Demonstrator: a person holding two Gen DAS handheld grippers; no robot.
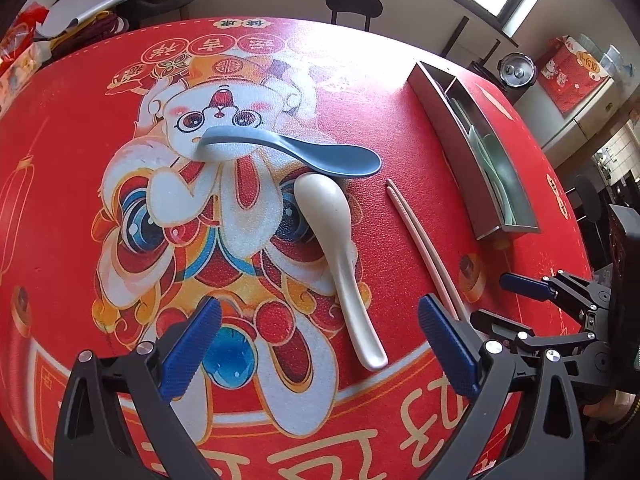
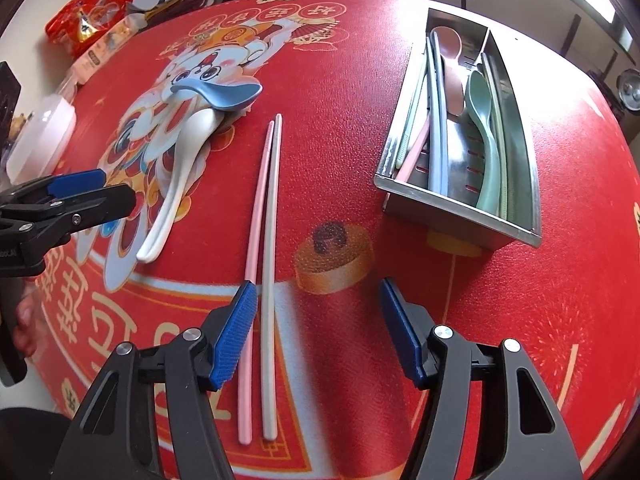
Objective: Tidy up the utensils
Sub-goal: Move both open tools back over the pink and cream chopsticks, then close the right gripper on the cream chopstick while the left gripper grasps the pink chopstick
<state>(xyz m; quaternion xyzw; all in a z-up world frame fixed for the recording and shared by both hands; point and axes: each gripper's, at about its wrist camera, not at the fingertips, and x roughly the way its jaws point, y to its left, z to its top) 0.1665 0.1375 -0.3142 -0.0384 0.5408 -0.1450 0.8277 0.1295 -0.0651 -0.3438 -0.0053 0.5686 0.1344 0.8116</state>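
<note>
Two loose chopsticks can be counted nearest the right tool (image 2: 316,332): one pink plastic chopstick (image 2: 252,264) and one pale grey plastic chopstick (image 2: 270,264), laid side by side and touching on the red printed bench (image 2: 340,152). The grey one is framed between the right tool's spread blue pads, nothing pinched; the pink one passes under the left pad (image 2: 234,340). The left tool (image 1: 320,344) is spread wide too, nothing held, with the handle end of one white ceramic soup spoon (image 1: 340,256) seen between its pads. Beyond that, one blue-grey soup spoon (image 1: 292,148) is propped across the white spoon's bowl. Farthest back, one rectangular steel utensil tray (image 2: 520,184) is found, split into two compartments: several chopsticks, one pink spoon (image 2: 450,56) and one mint green spoon (image 2: 482,128) can be made out inside.
</note>
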